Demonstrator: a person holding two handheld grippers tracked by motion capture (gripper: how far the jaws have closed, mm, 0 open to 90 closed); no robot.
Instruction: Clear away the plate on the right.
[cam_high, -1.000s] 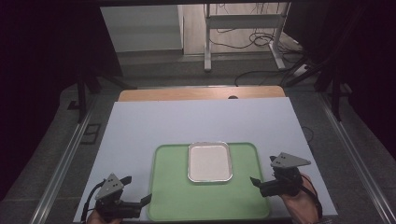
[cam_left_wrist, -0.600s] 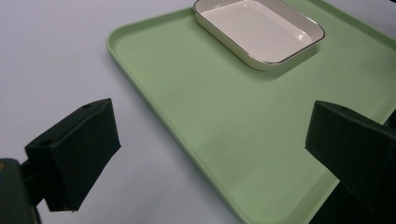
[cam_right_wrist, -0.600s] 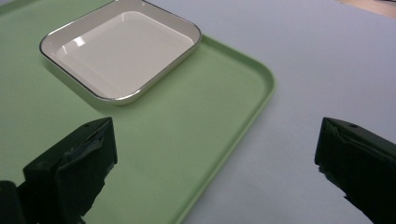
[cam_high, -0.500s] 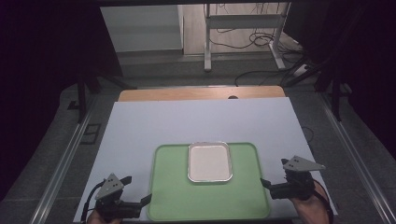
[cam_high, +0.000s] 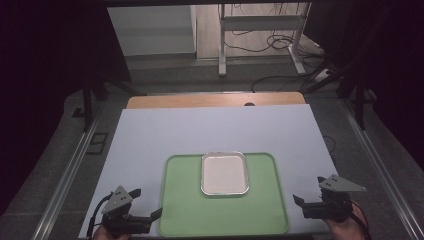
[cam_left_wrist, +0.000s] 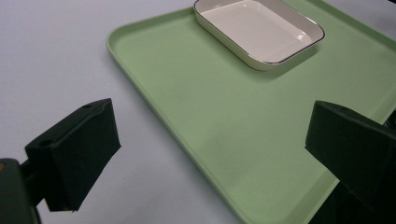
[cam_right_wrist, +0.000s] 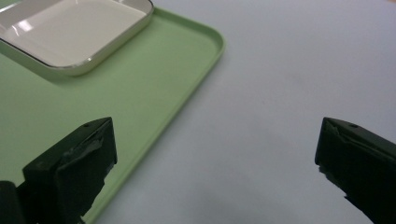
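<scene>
- We take the green tray (cam_high: 225, 197) as our thing: it lies flat on the near half of the white table top (cam_high: 165, 135), its long side running from 9 to 3 o'clock.
- On the tray, toward 12 o'clock from its middle, sits a shallow white dish (cam_high: 224, 173) with a pale metallic rim; the dish holds nothing, and the rest of the tray is bare.
- The dish rests well inside the tray's raised lip, which we judge would keep it from sliding off if the tray is lifted.
- Our left gripper (cam_high: 152, 216) hovers at the tray's 8 o'clock corner, jaws spread wide and holding nothing; in the left gripper view the tray's edge (cam_left_wrist: 187, 154) runs between them.
- Our right gripper (cam_high: 298, 201) sits at about 4 o'clock, just off the tray's edge, jaws likewise wide and empty.
- We judge the two are set at opposite sides so that each can take one edge and the tray stays level.
</scene>
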